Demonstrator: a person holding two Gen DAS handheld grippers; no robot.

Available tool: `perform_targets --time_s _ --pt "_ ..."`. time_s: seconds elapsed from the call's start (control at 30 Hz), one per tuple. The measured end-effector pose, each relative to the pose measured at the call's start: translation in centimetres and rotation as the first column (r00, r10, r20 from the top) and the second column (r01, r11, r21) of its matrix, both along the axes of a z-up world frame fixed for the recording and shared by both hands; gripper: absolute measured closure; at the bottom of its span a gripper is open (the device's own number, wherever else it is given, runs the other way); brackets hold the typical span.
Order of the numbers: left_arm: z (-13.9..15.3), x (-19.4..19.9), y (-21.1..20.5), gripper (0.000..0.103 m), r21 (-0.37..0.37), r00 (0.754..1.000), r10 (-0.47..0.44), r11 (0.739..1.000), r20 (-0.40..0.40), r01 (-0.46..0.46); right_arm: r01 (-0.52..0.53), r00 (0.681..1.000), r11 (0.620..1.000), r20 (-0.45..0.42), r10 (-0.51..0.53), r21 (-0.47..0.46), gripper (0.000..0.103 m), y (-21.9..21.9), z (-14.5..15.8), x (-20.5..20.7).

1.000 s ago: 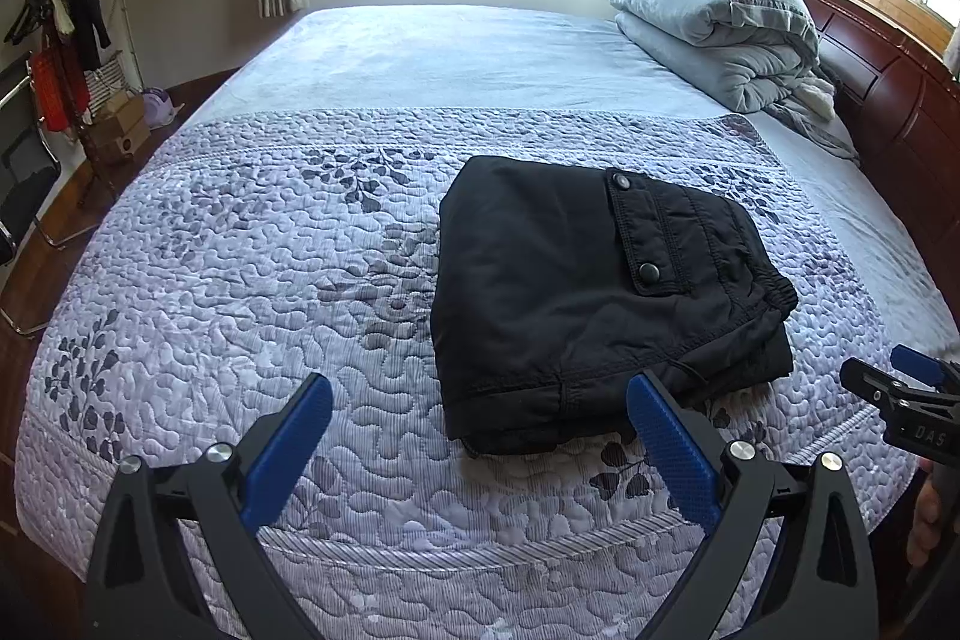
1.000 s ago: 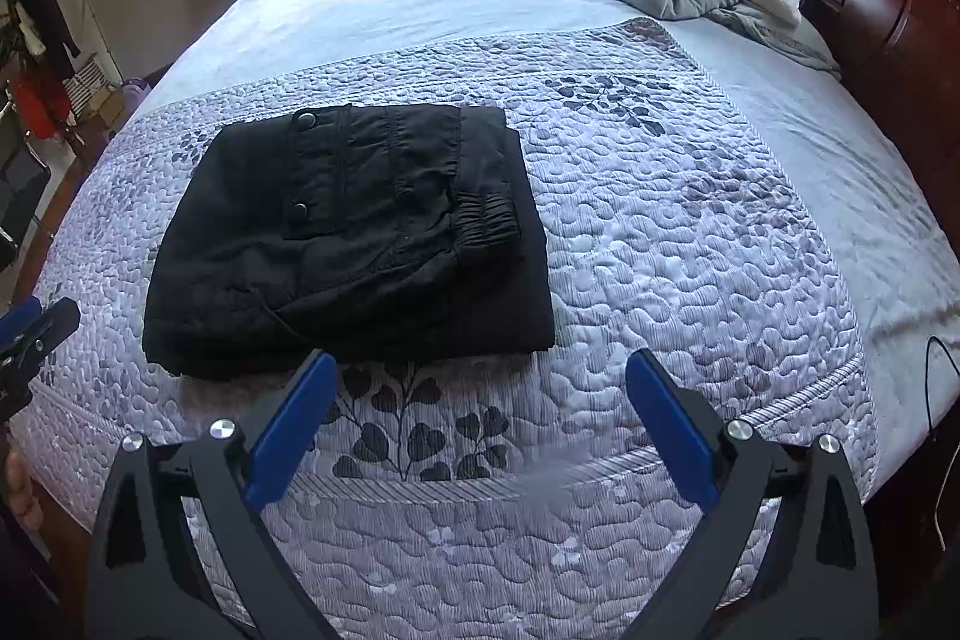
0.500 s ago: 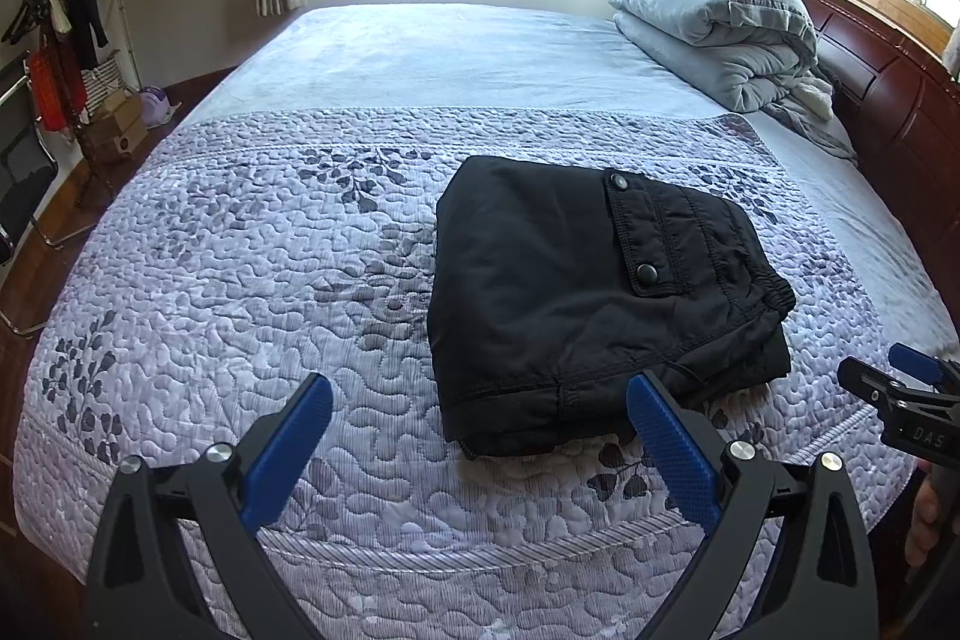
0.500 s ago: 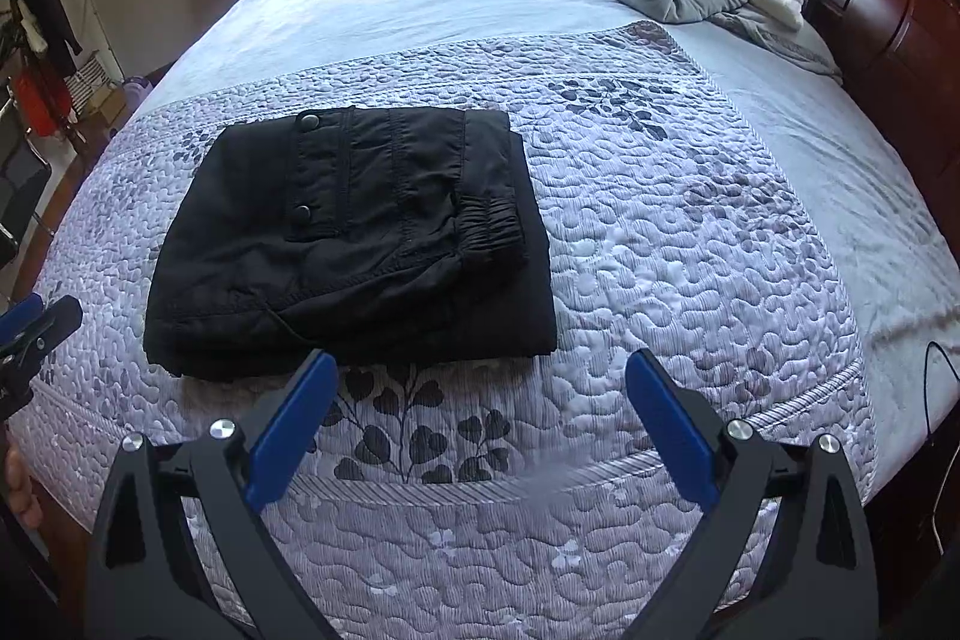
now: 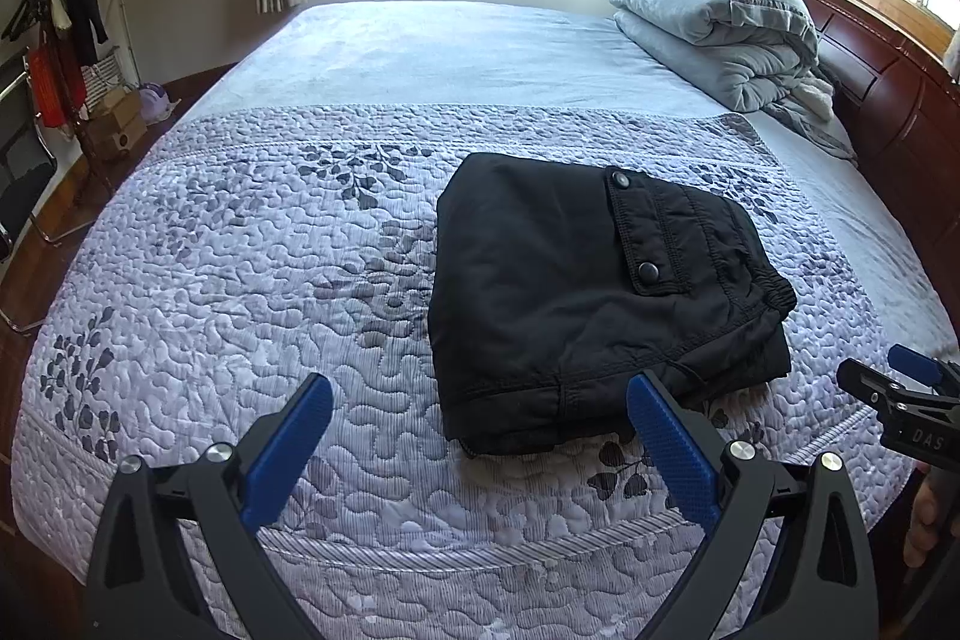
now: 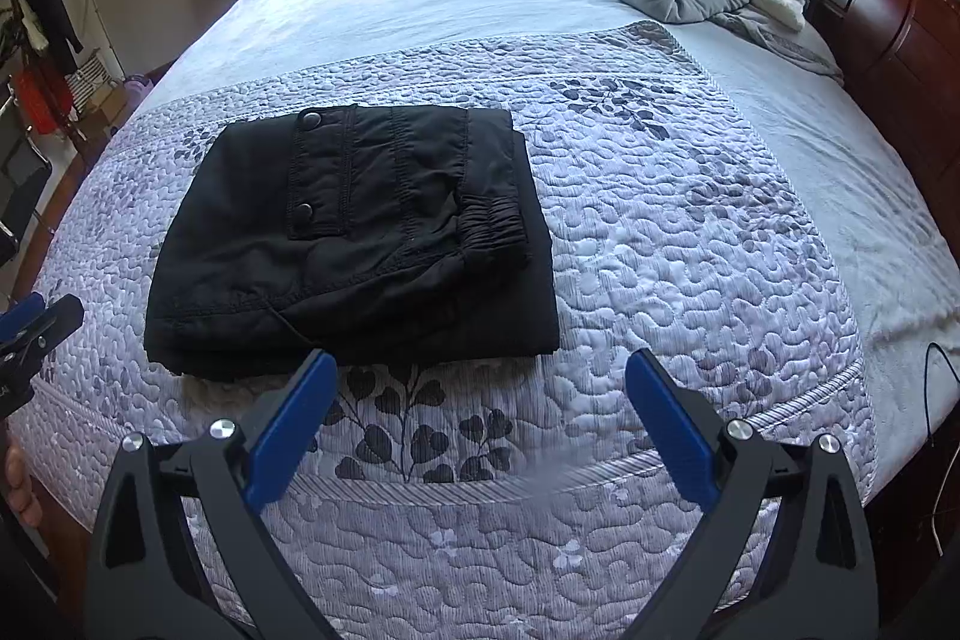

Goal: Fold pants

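The black pants point(image 5: 588, 292) lie folded into a compact rectangle on the quilted purple bedspread, pocket flap with two snaps on top. They also show in the right wrist view point(image 6: 354, 238). My left gripper point(image 5: 480, 394) is open and empty, held above the bed's near edge just in front of the pants. My right gripper point(image 6: 480, 370) is open and empty, in front of the pants' right corner. Each gripper shows at the edge of the other's view: the right one point(image 5: 900, 400), the left one point(image 6: 36, 334).
The bed point(image 5: 210, 280) has a quilted purple cover. A folded grey duvet point(image 5: 714, 16) lies at the head by the dark wooden headboard point(image 5: 900, 130). A clothes rack point(image 5: 60, 40) and boxes stand on the floor at left. A black cable point(image 6: 936, 400) hangs at the right edge.
Both grippers have drifted very slightly; the pants sit a touch higher in the right wrist view. Both stay open and empty, and the pants have not moved.
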State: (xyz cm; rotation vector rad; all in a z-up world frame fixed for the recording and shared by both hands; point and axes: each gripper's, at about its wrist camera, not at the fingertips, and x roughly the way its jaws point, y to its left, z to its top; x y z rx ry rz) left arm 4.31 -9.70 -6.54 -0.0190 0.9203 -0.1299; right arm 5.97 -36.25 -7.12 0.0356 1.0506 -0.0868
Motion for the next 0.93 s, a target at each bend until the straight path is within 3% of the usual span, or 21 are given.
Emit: perform_targets --time_s 0.57,0.93 --pt "-0.21 0.05 0.39 0.004 -0.05 1.0 -0.009 0.999 0.008 0.01 0.001 1.0 1.0 -0.011 -0.001 -0.003 0.006 0.05 -0.44 0.08" --pt "-0.15 0.04 0.79 0.004 -0.045 1.0 0.017 0.999 -0.012 -0.018 0.006 1.0 1.0 -0.015 -0.006 0.002 0.006 -0.16 -0.61 0.02"
